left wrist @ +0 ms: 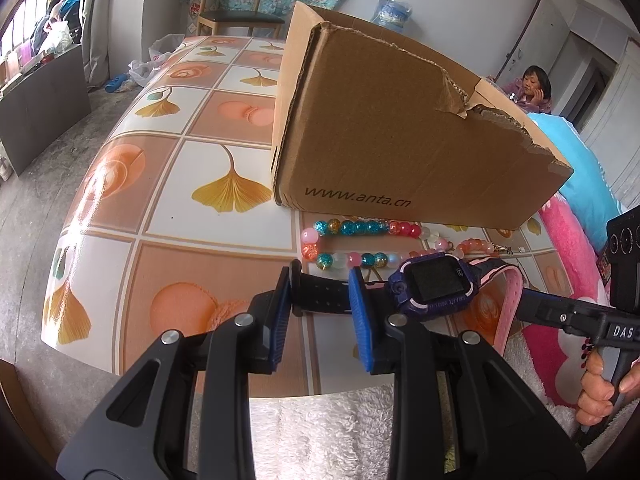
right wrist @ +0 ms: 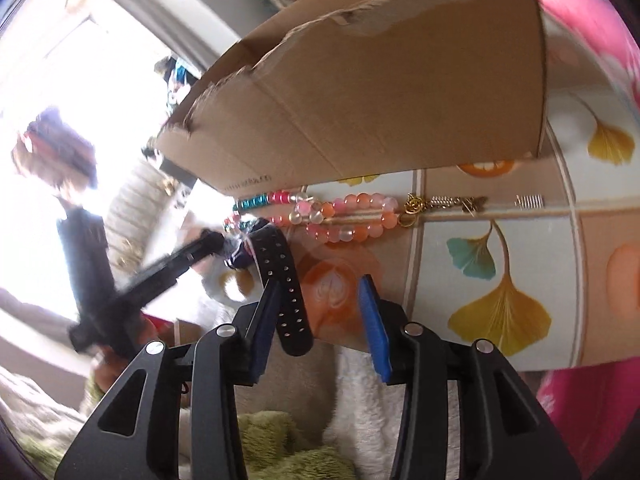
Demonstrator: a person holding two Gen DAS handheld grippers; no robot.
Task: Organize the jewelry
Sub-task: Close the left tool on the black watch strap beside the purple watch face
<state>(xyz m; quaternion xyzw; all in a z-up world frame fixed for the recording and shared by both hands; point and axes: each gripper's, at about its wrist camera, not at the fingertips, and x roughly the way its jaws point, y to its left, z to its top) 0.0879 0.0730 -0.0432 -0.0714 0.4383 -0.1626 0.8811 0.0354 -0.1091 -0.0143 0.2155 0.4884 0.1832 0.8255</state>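
Navy-cased child's smartwatch (left wrist: 434,286) with a black perforated strap and a pink one, held just above the table (left wrist: 168,168), near a bead string (left wrist: 360,236) and a cardboard box (left wrist: 400,140). Left gripper (left wrist: 320,300) fingers narrow, pinching the black strap; right gripper (right wrist: 320,312) fingers part-open, not pressing the strap end between them. Step judged: watch handling; next calls for lifting it to the box.

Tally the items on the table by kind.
Watch: 1
Beaded string: 1, possibly 2 (cannot tell whether the teal and pink-orange parts join)
Cardboard box: 1
Loose silver coil: 1
Total: 4, or 5 if the beads are separate
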